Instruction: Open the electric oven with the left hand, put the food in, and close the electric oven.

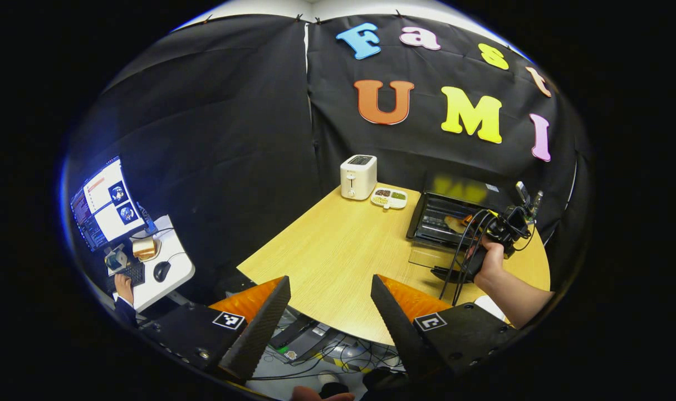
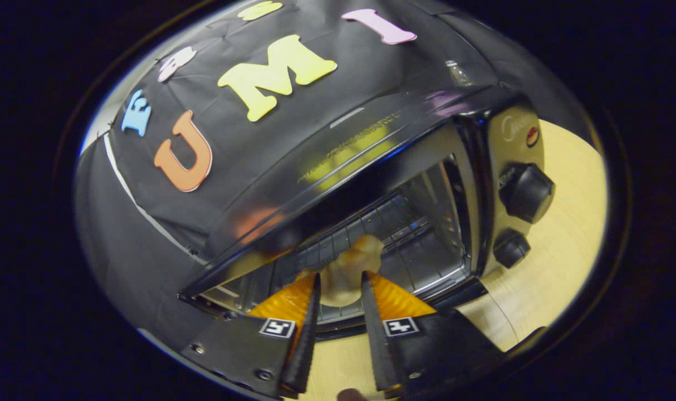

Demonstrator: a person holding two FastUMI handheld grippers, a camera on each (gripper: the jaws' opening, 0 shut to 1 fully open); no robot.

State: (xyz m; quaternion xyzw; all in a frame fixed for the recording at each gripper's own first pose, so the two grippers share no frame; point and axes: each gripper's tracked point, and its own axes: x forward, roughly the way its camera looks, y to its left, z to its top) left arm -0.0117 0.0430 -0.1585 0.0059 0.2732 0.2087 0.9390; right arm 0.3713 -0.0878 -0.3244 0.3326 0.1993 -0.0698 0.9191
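The black electric oven [image 1: 460,192] stands at the table's far right with its glass door [image 1: 430,257] folded down flat. A hand holds my right gripper [image 1: 499,228] at the oven's mouth. In the right gripper view, that gripper [image 2: 340,275] is shut on a pale tan piece of food [image 2: 346,267], which sits just inside the opening over the wire rack [image 2: 416,234]. My left gripper [image 1: 329,278] hangs open over the table's near edge, well left of the oven, with nothing between its fingers.
A white toaster [image 1: 358,176] and a divided snack tray [image 1: 389,197] stand at the back of the wooden table [image 1: 327,245]. Two oven knobs [image 2: 526,192] lie right of the opening. A side desk [image 1: 165,267] with a monitor [image 1: 107,203] stands far left; cables lie under the table.
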